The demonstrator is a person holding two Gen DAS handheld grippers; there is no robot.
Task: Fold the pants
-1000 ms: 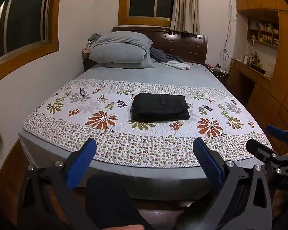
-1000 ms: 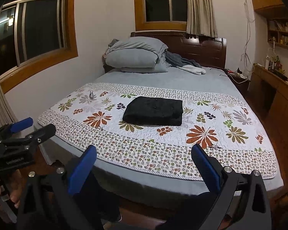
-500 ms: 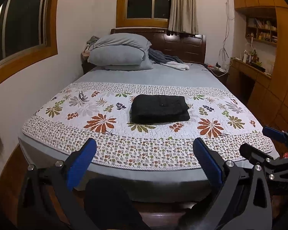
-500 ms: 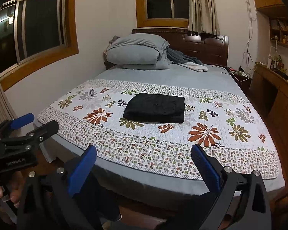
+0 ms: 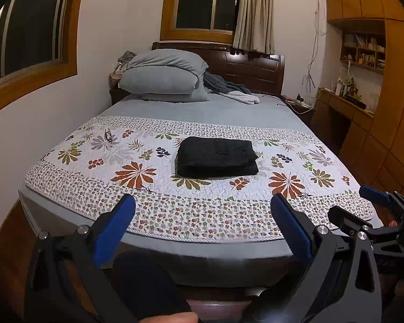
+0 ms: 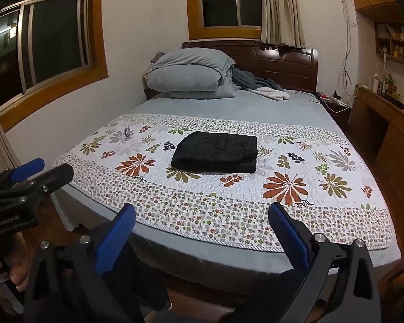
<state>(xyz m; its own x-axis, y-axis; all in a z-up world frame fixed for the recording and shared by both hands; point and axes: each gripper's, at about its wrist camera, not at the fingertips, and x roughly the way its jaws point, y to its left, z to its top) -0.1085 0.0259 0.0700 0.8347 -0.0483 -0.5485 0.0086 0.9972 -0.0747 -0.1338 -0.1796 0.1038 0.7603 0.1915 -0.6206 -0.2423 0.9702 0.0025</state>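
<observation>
Pants (image 5: 217, 160) lie folded; both grippers gape, empty.

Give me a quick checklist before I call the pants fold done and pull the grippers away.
1. Black pants folded into a compact rectangle: ok.
2. Pants resting flat on the floral quilt, away from its edges: ok.
3. Left gripper open, holding nothing: ok.
4. Right gripper open, holding nothing: ok.
5. Both grippers back at the foot of the bed, apart from the pants: ok.
6. Underside layers lined up evenly: cannot tell.
</observation>
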